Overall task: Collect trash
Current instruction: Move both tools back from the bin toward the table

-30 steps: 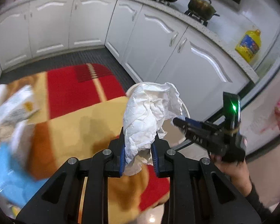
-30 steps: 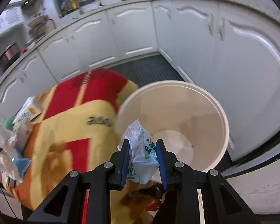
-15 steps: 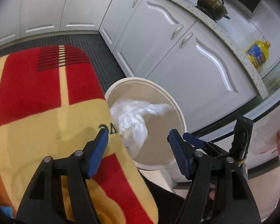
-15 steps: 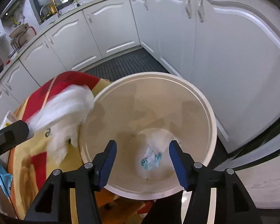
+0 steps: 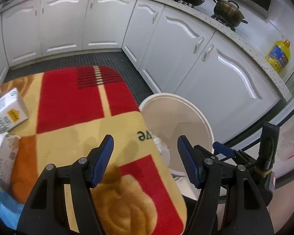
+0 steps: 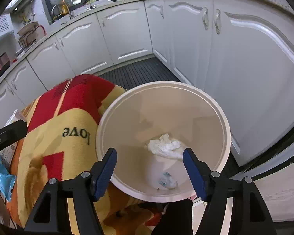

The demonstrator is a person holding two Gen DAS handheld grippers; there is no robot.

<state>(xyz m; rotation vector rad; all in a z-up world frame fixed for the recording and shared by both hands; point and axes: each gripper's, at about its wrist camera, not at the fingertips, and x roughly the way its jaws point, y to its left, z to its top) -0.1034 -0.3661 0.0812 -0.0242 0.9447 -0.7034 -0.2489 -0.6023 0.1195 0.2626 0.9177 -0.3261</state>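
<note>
In the left wrist view, the left tool (image 5: 145, 159) is hanging with its blue pads apart and nothing between them, over the red and yellow blanket (image 5: 78, 117) covering the worktop. The white bin (image 5: 198, 117) is standing at about two o'clock from it, beside the blanket's edge, with a scrap of white tissue (image 5: 160, 146) just showing inside. Trash is still waiting at nine o'clock: a white carton (image 5: 7, 111), a torn box (image 5: 2, 156) and a blue wrapper (image 5: 2, 205), so the collecting looks only partly done. In the right wrist view, the right tool (image 6: 150, 171) is poised above the bin (image 6: 225, 129), its jaws having just been opening, now wide apart and empty. Inside, the crumpled tissue (image 6: 166, 146) is lying at twelve o'clock from the tool, and a blue-printed packet (image 6: 167, 182) is resting on the bottom at six o'clock, both well below the pads. The left tool's finger (image 6: 7, 137) is showing at nine o'clock.
</note>
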